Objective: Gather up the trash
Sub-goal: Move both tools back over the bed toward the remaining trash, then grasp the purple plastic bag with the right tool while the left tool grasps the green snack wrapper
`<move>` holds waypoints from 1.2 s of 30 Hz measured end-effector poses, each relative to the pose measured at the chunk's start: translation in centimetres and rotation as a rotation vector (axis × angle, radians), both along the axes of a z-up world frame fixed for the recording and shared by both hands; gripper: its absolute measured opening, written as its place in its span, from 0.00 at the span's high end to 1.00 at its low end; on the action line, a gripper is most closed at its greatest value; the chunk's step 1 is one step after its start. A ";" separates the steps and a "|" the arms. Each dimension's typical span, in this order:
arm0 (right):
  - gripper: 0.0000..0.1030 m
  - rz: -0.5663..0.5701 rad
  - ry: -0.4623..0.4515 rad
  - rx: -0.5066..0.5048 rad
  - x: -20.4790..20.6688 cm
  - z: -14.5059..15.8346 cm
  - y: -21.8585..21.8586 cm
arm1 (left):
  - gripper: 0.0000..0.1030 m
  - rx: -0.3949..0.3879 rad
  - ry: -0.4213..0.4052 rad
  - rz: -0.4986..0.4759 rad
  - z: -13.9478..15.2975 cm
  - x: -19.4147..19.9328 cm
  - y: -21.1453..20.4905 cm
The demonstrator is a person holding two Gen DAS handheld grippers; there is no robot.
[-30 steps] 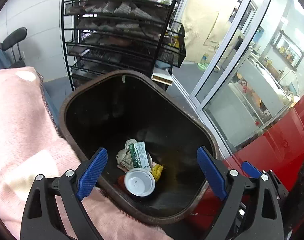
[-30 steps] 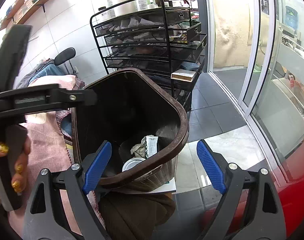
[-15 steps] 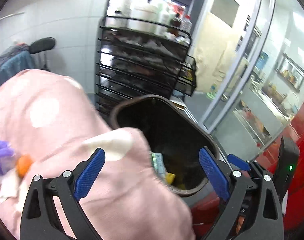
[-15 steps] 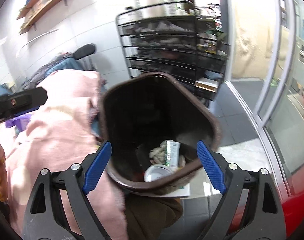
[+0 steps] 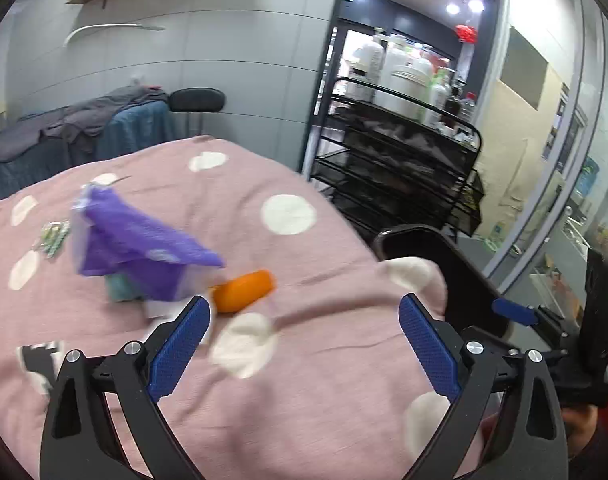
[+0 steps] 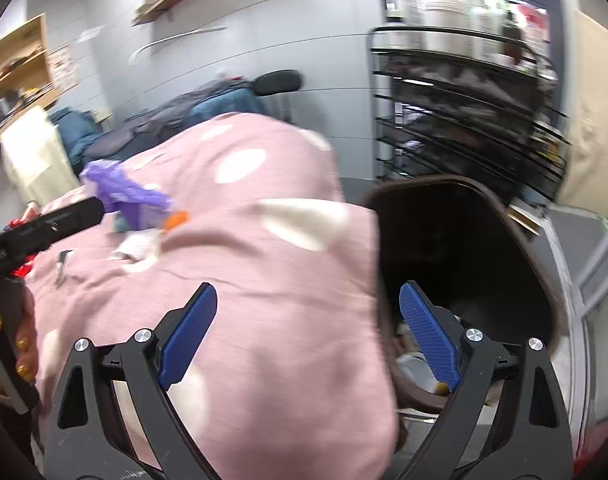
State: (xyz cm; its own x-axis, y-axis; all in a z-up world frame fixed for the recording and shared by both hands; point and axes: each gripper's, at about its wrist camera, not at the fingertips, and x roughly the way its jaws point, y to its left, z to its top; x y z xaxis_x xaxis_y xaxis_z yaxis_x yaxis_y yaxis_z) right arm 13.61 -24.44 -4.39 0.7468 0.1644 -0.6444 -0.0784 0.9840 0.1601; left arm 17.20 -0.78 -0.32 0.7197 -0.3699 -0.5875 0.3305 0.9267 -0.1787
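Purple wrapper, orange piece on blanket

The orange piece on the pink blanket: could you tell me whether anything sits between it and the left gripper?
Nothing visible blocks it. The left gripper is open above the blanket, and the orange piece lies just beyond its left finger. The purple wrapper sits beside the piece, not in front.

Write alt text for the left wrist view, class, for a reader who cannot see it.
The open, empty left gripper hovers over a pink polka-dot blanket strewn with litter: a purple wrapper and an orange piece. A dark trash bin stands past the blanket's right edge, before a black wire rack.
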 end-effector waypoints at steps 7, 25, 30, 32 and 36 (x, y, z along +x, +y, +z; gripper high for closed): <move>0.11 0.182 0.001 0.010 2.6 1.3 5.6 | 0.08 0.016 0.006 0.129 -0.5 0.2 7.4; 0.24 0.564 -0.030 -0.212 13.7 2.6 22.3 | 0.08 0.087 0.141 0.315 -3.1 8.5 20.8; 0.37 0.606 -0.038 -0.264 16.6 2.0 24.9 | 0.08 0.115 0.170 0.285 -3.9 12.9 20.9; 0.45 0.625 -0.029 -0.276 17.4 1.6 25.6 | 0.10 0.142 0.186 0.268 -4.5 14.7 20.7; 0.77 0.675 -0.022 -0.271 18.2 0.9 26.4 | 0.30 0.168 0.229 0.266 -5.9 17.1 21.0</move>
State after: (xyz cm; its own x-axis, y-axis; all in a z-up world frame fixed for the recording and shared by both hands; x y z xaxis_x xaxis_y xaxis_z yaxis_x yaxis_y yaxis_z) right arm 31.77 1.94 -3.50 0.5523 0.4304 -0.7139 -0.6828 0.7248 -0.0913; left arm 34.34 20.18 -6.25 0.6205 -0.0735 -0.7807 0.0441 0.9973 -0.0589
